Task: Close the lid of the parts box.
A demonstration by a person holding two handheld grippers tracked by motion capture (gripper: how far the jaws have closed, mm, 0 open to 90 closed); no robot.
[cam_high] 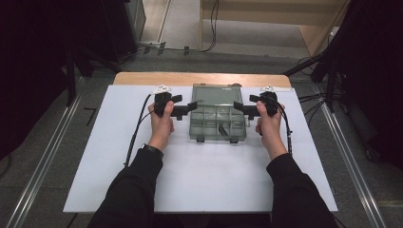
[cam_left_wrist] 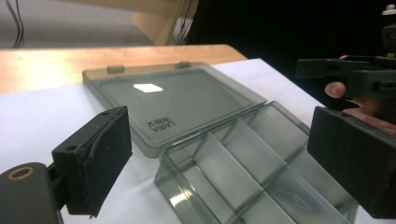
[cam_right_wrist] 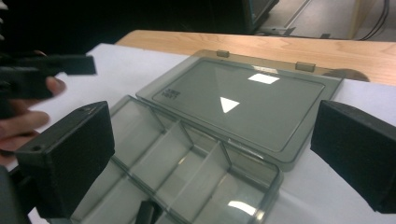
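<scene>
While both tools gape, left tool (cam_high: 191, 109), right tool (cam_high: 239, 109), flanking organizer box (cam_high: 217, 124) edges, table (cam_high: 199, 180) beyond.

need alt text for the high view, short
A person at a white table holds a gripper in each hand, the left gripper and the right gripper both open at either side of a clear grey compartment box. Its lid lies open flat behind it, and a small dark item sits in one compartment.

Lab (floor rails (cam_high: 45, 161), trailing cables (cam_high: 209, 28), dark curtains (cam_high: 43, 52)).
</scene>
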